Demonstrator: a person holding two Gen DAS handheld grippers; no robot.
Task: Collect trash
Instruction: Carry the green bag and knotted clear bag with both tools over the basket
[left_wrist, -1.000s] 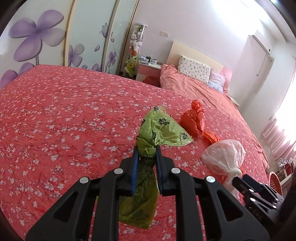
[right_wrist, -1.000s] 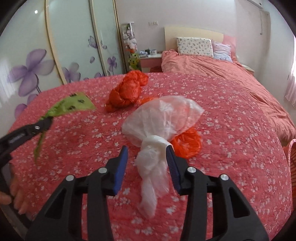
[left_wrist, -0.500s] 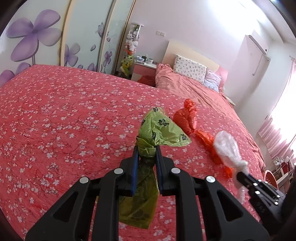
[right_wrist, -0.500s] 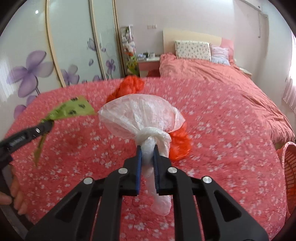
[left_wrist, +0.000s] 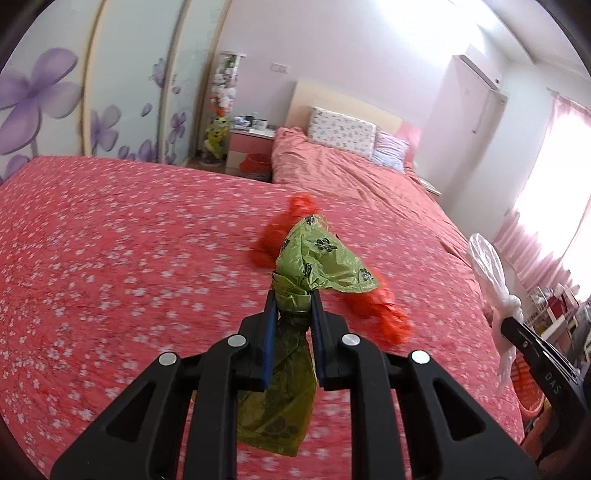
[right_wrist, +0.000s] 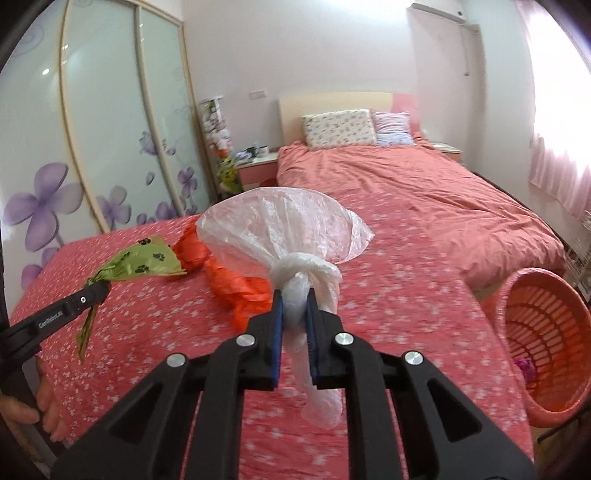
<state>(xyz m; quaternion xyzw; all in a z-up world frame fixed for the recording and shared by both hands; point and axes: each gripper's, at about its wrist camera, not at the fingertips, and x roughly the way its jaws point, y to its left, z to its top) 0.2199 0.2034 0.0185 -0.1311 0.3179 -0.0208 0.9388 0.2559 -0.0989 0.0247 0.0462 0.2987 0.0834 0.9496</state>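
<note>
My left gripper (left_wrist: 293, 303) is shut on the knot of a green paw-print bag (left_wrist: 325, 262) and holds it above the red floral bed cover (left_wrist: 110, 258). It also shows in the right wrist view (right_wrist: 147, 260). My right gripper (right_wrist: 294, 301) is shut on the knotted neck of a clear white bag (right_wrist: 284, 229), lifted off the bed; this bag shows at the right of the left wrist view (left_wrist: 487, 266). Two orange-red bags (left_wrist: 280, 236) (left_wrist: 380, 314) lie on the cover beyond the green one.
An orange plastic basket (right_wrist: 543, 332) stands on the floor right of the bed, with something pink inside. A second bed with pillows (right_wrist: 340, 129) lies beyond. Wardrobe doors with purple flowers (right_wrist: 110, 147) run along the left. A nightstand (left_wrist: 251, 147) stands by the headboard.
My right gripper closed on the white bag's neck and lifted it off the bed, swinging right so the basket came into view. My left gripper kept holding the green bag.
</note>
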